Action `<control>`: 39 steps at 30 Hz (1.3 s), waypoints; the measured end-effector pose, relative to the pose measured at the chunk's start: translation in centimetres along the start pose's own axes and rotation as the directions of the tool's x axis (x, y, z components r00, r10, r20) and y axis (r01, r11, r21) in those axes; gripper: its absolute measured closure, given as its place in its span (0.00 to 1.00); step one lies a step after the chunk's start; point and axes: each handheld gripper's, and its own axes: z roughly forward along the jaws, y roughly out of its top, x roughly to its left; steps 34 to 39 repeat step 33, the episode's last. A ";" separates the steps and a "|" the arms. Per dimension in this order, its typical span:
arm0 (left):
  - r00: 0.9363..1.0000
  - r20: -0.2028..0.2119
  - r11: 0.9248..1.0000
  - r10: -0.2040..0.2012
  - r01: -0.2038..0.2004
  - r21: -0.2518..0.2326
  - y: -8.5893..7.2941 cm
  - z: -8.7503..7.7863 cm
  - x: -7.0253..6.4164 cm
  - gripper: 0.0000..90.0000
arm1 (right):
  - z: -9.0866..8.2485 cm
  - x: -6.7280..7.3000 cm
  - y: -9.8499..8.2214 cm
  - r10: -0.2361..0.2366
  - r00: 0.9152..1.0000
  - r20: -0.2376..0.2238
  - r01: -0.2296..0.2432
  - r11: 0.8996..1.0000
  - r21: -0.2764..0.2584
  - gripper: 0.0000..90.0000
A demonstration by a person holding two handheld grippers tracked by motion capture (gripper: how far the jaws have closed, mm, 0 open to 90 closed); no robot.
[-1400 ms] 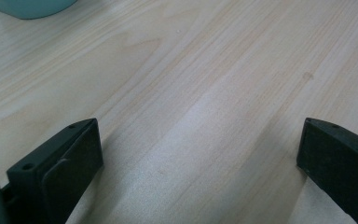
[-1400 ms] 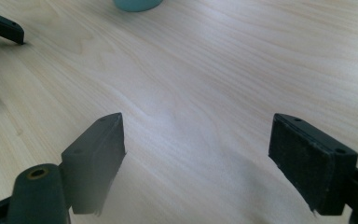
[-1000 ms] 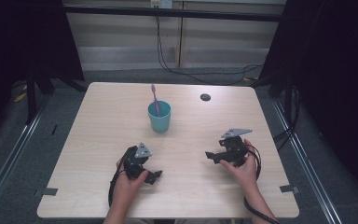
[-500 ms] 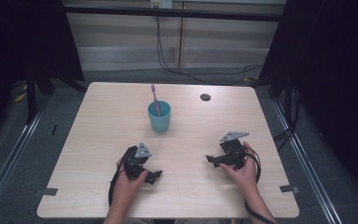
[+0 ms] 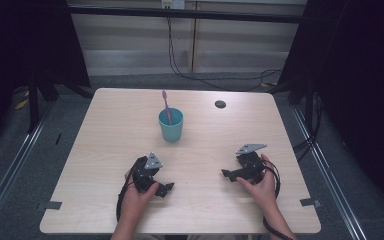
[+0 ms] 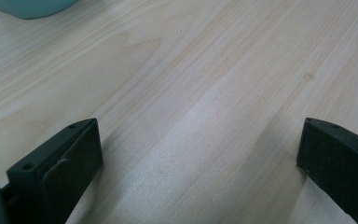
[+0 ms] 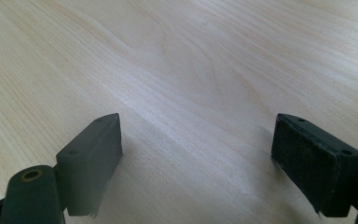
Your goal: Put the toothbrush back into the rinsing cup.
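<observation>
Two hand-held grippers rest low on a pale wooden surface [image 5: 105, 145]: the left gripper [image 5: 164, 189] at lower left of the frame, the right gripper [image 5: 227, 174] at lower right, both with jaws spread wide and empty. A teal cup [image 5: 171, 125] holding a pink toothbrush [image 5: 166, 106] stands untouched at upper centre; seemingly no work has begun.

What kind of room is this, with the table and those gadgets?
Probably a lab or recording booth, not a home: a bare wooden table ringed by dark curtains, cables across the floor, and a person holding a left gripper and right gripper.
</observation>
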 end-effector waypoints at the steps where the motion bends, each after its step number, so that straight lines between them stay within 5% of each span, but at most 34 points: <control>1: 1.000 0.000 1.000 -0.001 0.001 -0.001 0.0 0.0 0.0 0.00 | 0.0 0.0 0.0 -0.003 1.000 0.001 0.003 1.000 -0.002 0.17; 15: 1.000 0.000 1.000 0.000 0.000 0.000 0.0 0.0 0.0 0.00 | 0.1 0.1 -1.0 -0.027 1.000 0.014 0.027 0.997 -0.071 0.15; 39: 1.000 -0.007 1.000 -0.005 0.005 0.000 0.0 0.0 -0.1 0.00 | 0.1 0.1 -1.0 -0.024 1.000 0.007 0.024 0.997 -0.068 0.14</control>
